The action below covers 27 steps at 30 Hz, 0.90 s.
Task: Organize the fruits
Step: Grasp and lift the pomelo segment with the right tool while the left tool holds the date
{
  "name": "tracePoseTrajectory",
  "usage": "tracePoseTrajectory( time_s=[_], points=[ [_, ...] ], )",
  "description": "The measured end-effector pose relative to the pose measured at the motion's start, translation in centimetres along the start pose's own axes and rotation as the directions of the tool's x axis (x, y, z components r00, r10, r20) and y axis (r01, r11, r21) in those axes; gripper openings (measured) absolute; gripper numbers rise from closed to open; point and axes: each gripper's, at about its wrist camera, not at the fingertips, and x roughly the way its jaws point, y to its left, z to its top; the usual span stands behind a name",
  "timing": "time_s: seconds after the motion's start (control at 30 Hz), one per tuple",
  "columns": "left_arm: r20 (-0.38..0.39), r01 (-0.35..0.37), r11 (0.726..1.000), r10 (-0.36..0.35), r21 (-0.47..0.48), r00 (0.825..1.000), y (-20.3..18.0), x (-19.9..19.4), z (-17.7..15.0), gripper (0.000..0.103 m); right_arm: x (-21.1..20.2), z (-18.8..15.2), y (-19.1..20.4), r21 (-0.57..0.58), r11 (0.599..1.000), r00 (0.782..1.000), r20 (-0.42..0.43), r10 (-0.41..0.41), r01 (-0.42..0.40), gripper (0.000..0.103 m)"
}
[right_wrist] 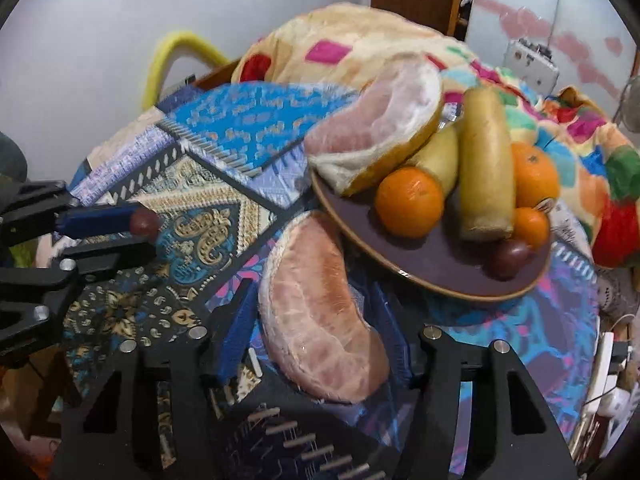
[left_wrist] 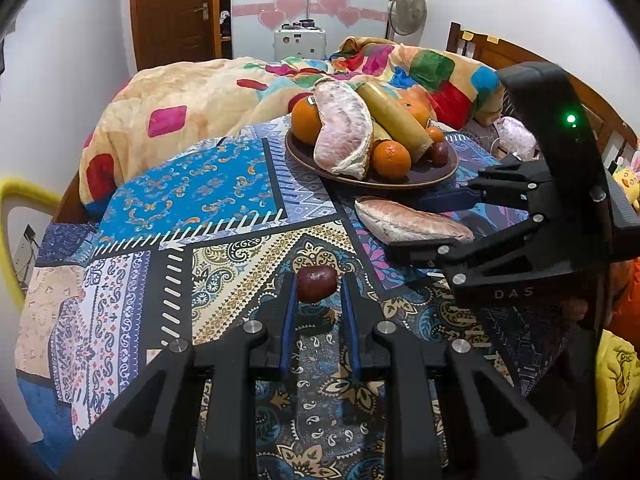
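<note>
A small dark red fruit sits between the fingertips of my left gripper, just above the patterned cloth; the jaws touch its left side, with a slight gap on the right. It also shows in the right wrist view. My right gripper is open around a peeled pomelo segment lying on the cloth, also seen in the left wrist view. A brown plate holds a pomelo piece, oranges, yellow fruits and another dark red fruit.
A colourful blanket is piled behind the plate. A yellow chair back stands at the left. A wooden headboard and cables lie to the right.
</note>
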Motion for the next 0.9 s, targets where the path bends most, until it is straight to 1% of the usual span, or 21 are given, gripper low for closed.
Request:
tracePoseTrajectory(
  time_s=[0.03,0.07,0.17,0.33,0.47,0.53,0.63,0.8,0.83,0.87,0.9],
  points=[
    [0.0,-0.001,1.0,0.001,0.002,1.0,0.0,0.1,0.0,0.021,0.0,0.0,0.1,-0.001,1.0,1.0,-0.001,-0.001,0.001,0.052],
    [-0.002,-0.001,1.0,0.001,0.004,1.0,0.0,0.3,0.0,0.021,-0.1,-0.1,0.1,-0.001,1.0,1.0,0.001,0.009,-0.009,0.046],
    [-0.006,0.0,1.0,0.0,0.001,1.0,0.0,0.6,0.1,0.021,-0.5,-0.4,0.5,-0.013,1.0,1.0,0.009,-0.004,0.004,0.043],
    [-0.003,0.004,1.0,-0.004,-0.002,1.0,-0.4,0.6,0.4,0.021,-1.8,-1.7,0.8,-0.005,1.0,1.0,0.028,-0.004,0.004,0.041],
    [0.007,0.004,1.0,-0.004,0.005,1.0,-0.9,0.5,0.9,0.021,-3.2,-2.4,0.2,0.031,0.999,0.997,0.07,-0.018,0.015,0.041],
    [0.014,0.006,1.0,-0.006,0.006,1.0,-1.2,0.6,1.4,0.021,-4.2,-2.5,-0.5,0.059,0.998,0.996,0.089,-0.008,0.002,0.041],
    [0.024,0.011,1.0,-0.011,0.008,1.0,-1.6,0.6,2.1,0.021,-5.4,-2.4,-1.3,0.088,0.996,0.993,0.118,-0.002,-0.009,0.041],
    [0.048,0.021,1.0,-0.021,0.012,0.999,-2.3,0.7,3.5,0.021,-7.0,-1.7,-2.2,0.11,0.994,0.984,0.174,-0.029,0.01,0.039],
    [0.054,0.023,1.0,-0.024,0.015,0.998,-2.5,0.7,3.9,0.021,-7.2,-1.6,-2.4,0.115,0.993,0.983,0.181,-0.033,0.012,0.037],
    [0.058,0.025,1.0,-0.026,0.018,0.998,-2.6,0.7,4.1,0.021,-7.4,-1.4,-2.7,0.119,0.993,0.981,0.192,-0.035,0.012,0.027],
    [0.062,0.025,0.999,-0.027,0.021,0.998,-2.7,0.7,4.4,0.021,-7.6,-1.3,-2.8,0.122,0.992,0.98,0.196,-0.045,0.021,0.024]
  ],
)
